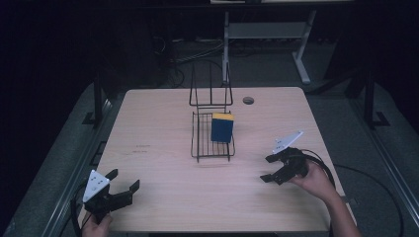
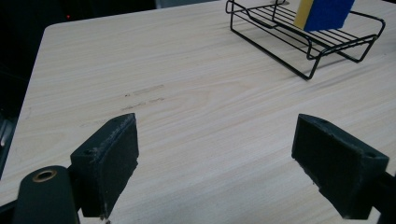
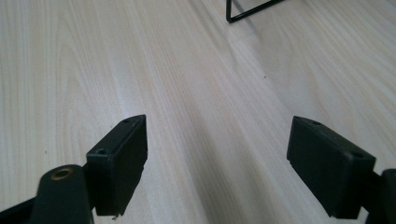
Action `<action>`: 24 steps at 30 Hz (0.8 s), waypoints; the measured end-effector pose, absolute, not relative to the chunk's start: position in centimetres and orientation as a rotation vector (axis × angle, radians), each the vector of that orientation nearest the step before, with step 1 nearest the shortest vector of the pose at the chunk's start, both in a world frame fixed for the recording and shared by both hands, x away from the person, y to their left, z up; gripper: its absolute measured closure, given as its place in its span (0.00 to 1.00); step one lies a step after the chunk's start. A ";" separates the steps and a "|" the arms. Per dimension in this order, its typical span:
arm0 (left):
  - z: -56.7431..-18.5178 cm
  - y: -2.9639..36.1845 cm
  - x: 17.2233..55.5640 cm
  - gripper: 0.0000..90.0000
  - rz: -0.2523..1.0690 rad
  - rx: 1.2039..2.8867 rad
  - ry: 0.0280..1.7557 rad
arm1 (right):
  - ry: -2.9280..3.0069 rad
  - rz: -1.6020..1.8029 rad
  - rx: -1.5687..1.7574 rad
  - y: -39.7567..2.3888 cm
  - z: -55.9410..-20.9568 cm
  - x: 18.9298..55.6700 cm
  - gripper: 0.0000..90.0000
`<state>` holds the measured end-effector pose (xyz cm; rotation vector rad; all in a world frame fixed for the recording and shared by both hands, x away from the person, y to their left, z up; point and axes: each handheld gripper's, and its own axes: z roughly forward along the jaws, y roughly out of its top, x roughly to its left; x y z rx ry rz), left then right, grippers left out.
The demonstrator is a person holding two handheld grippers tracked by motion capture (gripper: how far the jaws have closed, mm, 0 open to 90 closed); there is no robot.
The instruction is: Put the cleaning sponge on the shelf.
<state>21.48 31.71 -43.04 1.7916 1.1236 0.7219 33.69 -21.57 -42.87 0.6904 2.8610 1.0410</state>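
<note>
Sponge [image 1: 222, 128]: blue, yellow edge. Rack [image 1: 201, 143]: black wire. Table [image 1: 158, 123]: pale wood grain. Grippers [image 1: 122, 184] [image 1: 271, 168]: black, grey plates.

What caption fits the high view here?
Two open grippers, left and right, rest at the wooden table's near corners; a blue-and-yellow sponge stands in the black wire rack.
</note>
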 end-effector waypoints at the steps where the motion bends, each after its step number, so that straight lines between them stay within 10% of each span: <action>1: -43.0 31.7 21.5 0.16 0.722 1.791 1.123 | 2.861 1.045 0.695 -21.6 -42.9 33.6 0.22; 24: -43.0 31.6 21.4 0.16 0.724 1.796 1.121 | 2.842 1.079 0.704 -23.0 -43.4 31.0 0.22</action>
